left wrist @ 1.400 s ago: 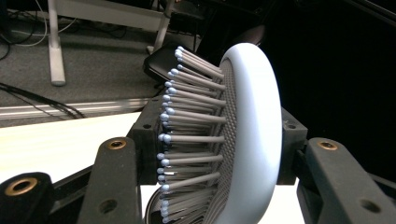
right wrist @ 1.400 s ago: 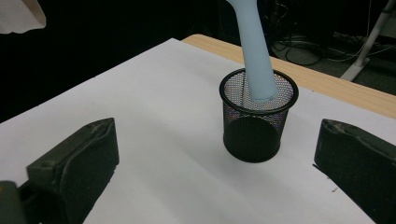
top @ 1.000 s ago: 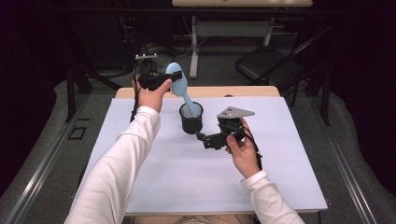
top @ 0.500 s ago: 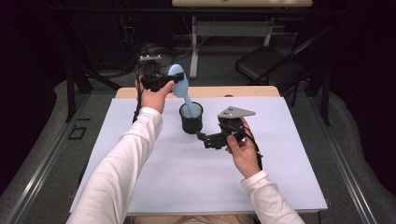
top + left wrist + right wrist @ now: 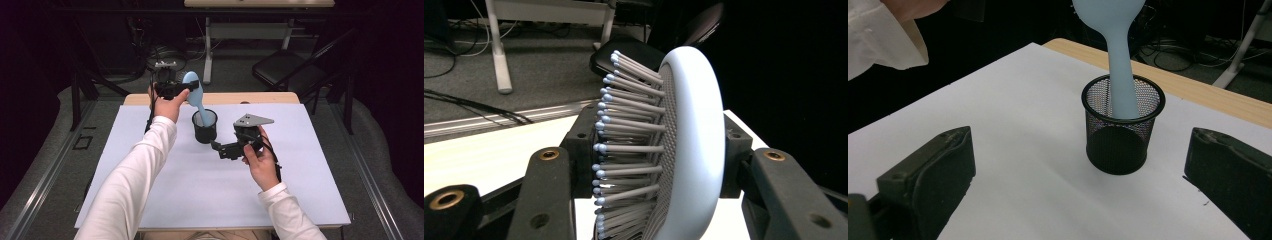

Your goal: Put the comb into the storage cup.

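— White sheet (image 5: 200, 200) over a wooden table (image 5: 280, 98), dark room around it. What sits nearest the right gripper (image 5: 227, 149)?

— Its jaws stand wide apart with nothing between them, low over the sheet. Just ahead of them is a black mesh cup (image 5: 1123, 125), upright on the sheet, clear of both jaws.

— Anything in the cup?

— The handle of a pale blue hairbrush (image 5: 1120, 70) goes down into it, tilted, leaning towards the rim. Whether the tip reaches the bottom I cannot tell; the mesh blurs it.

— And the brush head?

— Up above the cup, clamped between the jaws of the left gripper (image 5: 172, 87). From the left gripper view the head (image 5: 689, 145) stands on edge, bristles to one side, smooth back to the other. Its lower end is cut off by the frame there, and the top of the head is cut off in the right gripper view.

— Beyond the grippers?

— Grey carpet, a tangle of cables (image 5: 160, 55), a white desk leg (image 5: 207, 50) and a dark chair (image 5: 290, 75), hard to make out in the gloom.
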